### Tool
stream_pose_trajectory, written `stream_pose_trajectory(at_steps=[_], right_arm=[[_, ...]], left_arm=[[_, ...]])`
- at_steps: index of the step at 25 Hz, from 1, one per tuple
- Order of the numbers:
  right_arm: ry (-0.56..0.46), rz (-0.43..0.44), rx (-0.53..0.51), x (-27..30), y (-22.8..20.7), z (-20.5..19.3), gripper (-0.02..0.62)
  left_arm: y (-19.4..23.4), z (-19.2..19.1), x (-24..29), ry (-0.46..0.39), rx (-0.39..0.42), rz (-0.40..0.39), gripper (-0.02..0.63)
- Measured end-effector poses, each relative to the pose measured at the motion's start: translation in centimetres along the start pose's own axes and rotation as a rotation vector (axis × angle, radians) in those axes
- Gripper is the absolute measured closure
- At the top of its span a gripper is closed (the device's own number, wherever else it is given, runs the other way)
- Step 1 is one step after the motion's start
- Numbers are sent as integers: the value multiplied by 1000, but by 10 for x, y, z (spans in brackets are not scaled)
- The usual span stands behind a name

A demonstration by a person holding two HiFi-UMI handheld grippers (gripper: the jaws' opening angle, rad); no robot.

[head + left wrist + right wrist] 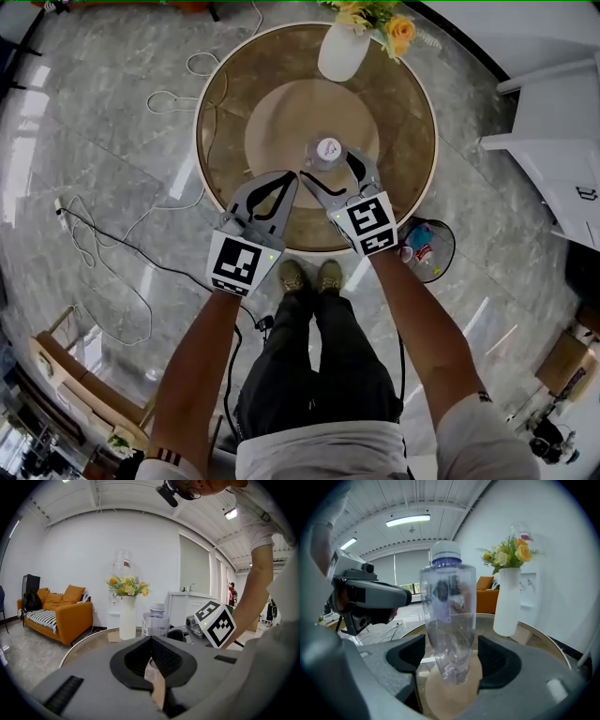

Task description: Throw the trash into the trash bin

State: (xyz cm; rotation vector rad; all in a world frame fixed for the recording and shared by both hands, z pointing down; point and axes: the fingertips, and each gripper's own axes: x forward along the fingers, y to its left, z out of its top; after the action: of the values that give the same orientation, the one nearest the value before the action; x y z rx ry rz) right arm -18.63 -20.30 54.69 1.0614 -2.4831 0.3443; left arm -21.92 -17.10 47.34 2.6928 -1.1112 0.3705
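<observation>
**Between the right gripper's jaws, an upright bottle; the bin behind on the floor**

Around the right gripper (451, 641) there is little slack: its jaws stand wide open with the clear plastic bottle (449, 602) between them and only thin gaps at either pad, neither pad pressing. The left gripper (151, 639) sits just to its left, tips close beside the right one's left jaw; whether they touch cannot be told. The left jaws are closed tip to tip; a thin tan sliver shows in the slit behind the tips, and whether it is a scrap or the table seen through cannot be told. Beyond both grippers the round table (225, 103) lies bare up to a white vase (343, 52) of flowers (380, 19) near its far edge, ahead and to the right of the right gripper. The near rim runs under the grippers' marker cubes.

The table top is brown with a paler inner disc (281, 112); the floor (112, 141) is glossy grey marble, with loose cables (103, 244) out to the left gripper's side. The wire trash bin (441, 246) stands on the floor behind and to the right of the right gripper, near the person's shoes (309, 277); an orange sofa (61, 616) lies far ahead of the left gripper, to its left.

The bottle stands on the inner disc, long axis vertical, cap up, its lower end crumpled.
</observation>
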Motion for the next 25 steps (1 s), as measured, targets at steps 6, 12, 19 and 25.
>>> stream_pose_trajectory(at_steps=[6, 12, 19, 25], right_arm=[[-19, -22, 9, 13, -6, -4, 258], [-60, -33, -8, 21, -6, 1, 288], [-107, -66, -23, 13, -4, 12, 295], [-160, -118, -11, -13, -11, 32, 296]], left_arm=[[4, -13, 10, 4, -3, -15, 606], [6, -19, 17, 6, -13, -22, 606], [7, -15, 15, -28, -8, -11, 606], [-2, -1, 13, -50, -11, -26, 606]])
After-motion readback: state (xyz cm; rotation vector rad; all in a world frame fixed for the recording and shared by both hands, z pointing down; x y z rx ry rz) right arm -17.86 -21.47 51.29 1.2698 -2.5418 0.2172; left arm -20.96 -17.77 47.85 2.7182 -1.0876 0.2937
